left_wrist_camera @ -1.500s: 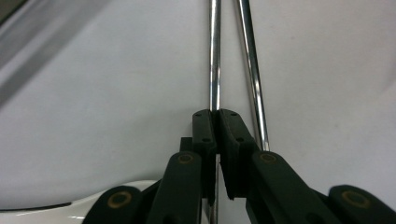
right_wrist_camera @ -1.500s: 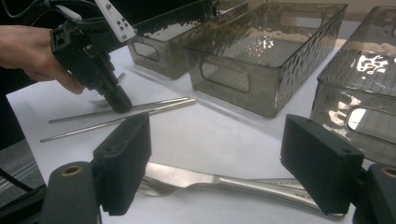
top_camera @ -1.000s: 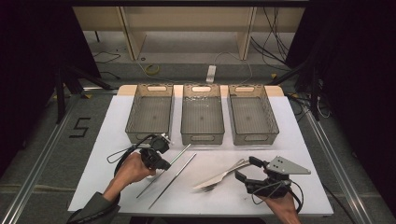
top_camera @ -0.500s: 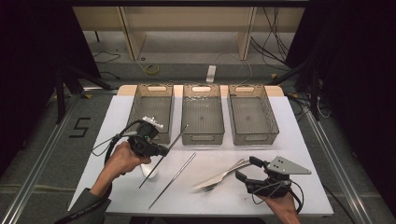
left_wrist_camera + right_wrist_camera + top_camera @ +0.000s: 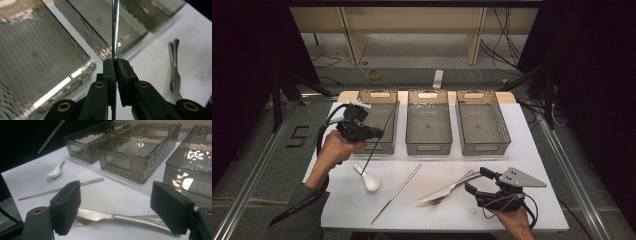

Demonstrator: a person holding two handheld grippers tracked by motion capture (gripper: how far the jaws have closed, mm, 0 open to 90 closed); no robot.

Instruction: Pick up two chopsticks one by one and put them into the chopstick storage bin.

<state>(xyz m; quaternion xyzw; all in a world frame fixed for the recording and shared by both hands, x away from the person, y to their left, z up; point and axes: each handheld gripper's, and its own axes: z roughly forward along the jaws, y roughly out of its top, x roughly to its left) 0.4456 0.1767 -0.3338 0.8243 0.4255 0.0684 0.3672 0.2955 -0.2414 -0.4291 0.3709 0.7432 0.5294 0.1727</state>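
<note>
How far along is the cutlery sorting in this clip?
All three bins look empty, so nothing is sorted. The left tool holds one metal chopstick above the left bin. Second chopstick, spoon, knife and fork remain by the open right tool.

Overhead view, two close gripper views

Your table [image 5: 532,150] carries a white sheet top. Three clear ribbed bins stand in a row along its far edge: left bin [image 5: 384,145], middle bin [image 5: 428,122], right bin [image 5: 482,122]. On the near half you have a white ceramic spoon [image 5: 368,179], one steel chopstick [image 5: 397,193] lying diagonal, and a knife [image 5: 452,186] beside a fork [image 5: 439,201].
</note>
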